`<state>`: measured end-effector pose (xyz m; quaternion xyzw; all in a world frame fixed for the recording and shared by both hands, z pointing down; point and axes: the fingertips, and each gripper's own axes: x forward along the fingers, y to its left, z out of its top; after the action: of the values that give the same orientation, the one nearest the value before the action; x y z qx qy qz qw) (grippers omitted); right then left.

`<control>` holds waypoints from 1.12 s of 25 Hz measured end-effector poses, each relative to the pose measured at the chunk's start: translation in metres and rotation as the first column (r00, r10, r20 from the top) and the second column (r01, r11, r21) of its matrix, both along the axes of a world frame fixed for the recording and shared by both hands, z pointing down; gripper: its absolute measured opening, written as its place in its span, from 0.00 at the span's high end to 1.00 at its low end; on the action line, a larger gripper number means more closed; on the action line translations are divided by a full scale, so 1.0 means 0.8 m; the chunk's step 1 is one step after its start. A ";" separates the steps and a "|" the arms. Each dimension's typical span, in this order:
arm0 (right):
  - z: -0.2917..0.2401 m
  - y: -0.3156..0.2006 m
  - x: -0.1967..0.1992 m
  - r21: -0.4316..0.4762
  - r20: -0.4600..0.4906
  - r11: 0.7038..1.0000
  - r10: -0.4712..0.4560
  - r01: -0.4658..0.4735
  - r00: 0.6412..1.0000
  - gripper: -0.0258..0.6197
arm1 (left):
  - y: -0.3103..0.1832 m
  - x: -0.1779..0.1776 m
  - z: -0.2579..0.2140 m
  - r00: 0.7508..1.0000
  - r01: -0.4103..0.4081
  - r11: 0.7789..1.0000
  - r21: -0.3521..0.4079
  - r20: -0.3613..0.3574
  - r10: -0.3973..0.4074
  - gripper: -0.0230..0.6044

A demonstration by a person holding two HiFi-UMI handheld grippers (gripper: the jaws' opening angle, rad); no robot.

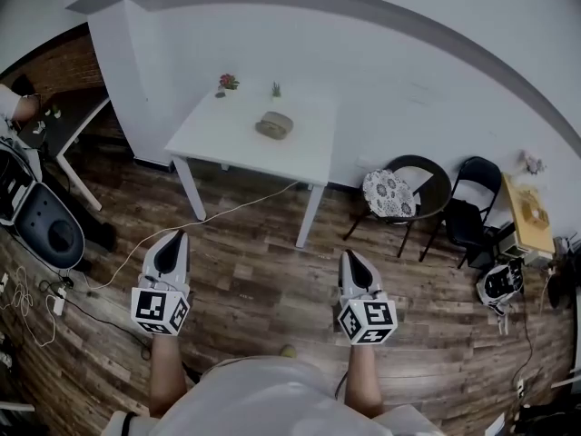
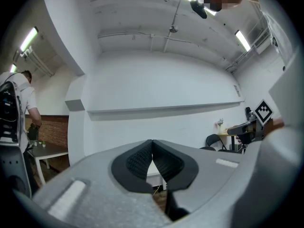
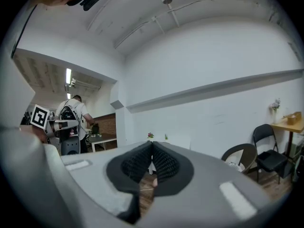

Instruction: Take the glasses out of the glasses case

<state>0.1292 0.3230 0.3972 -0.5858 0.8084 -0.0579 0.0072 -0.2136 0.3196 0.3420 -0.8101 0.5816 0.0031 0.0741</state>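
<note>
Case (image 1: 274, 125) lies shut near the middle of a white table (image 1: 218, 139) by the far wall, well apart from both grippers; no glasses can be seen. A plank floor (image 1: 254, 280) spreads between the table and the person, with a pale cable (image 1: 227, 213) trailing across it past the table's legs. Right of the table stand a round chair (image 1: 390, 194) with a patterned seat and a black folding chair (image 1: 470, 209). The left gripper (image 1: 172, 240) and the right gripper (image 1: 350, 260) hang side by side over the floor, both pointing toward the table. In its own view the left gripper (image 2: 152, 142) has its fingers pressed together with nothing between them, and the right gripper (image 3: 152, 144) likewise. At the table's far edge sit a red flower (image 1: 227, 82) and a smaller green plant (image 1: 276, 89).
</note>
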 end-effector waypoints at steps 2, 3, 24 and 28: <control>0.002 -0.001 -0.002 -0.004 0.000 1.000 -0.001 0.001 1.000 0.96 | -0.002 0.002 0.002 1.000 -0.002 1.000 -0.006 0.005 0.002 0.95; 0.003 -0.001 -0.002 -0.006 0.001 1.000 0.000 0.000 1.000 0.96 | -0.003 0.003 0.003 1.000 -0.002 1.000 -0.010 0.009 0.003 0.95; 0.007 0.001 0.019 -0.013 0.002 1.000 0.013 -0.013 1.000 0.96 | -0.013 0.018 0.008 1.000 -0.017 1.000 -0.026 0.002 0.017 0.87; 0.009 -0.002 0.018 -0.017 -0.002 1.000 0.002 -0.002 1.000 0.96 | -0.017 0.017 0.007 1.000 -0.014 1.000 -0.022 0.003 0.014 0.85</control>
<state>0.1435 0.3215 0.4046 -0.5866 0.8073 -0.0642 0.0014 -0.2002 0.3063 0.3476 -0.8149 0.5759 -0.0041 0.0659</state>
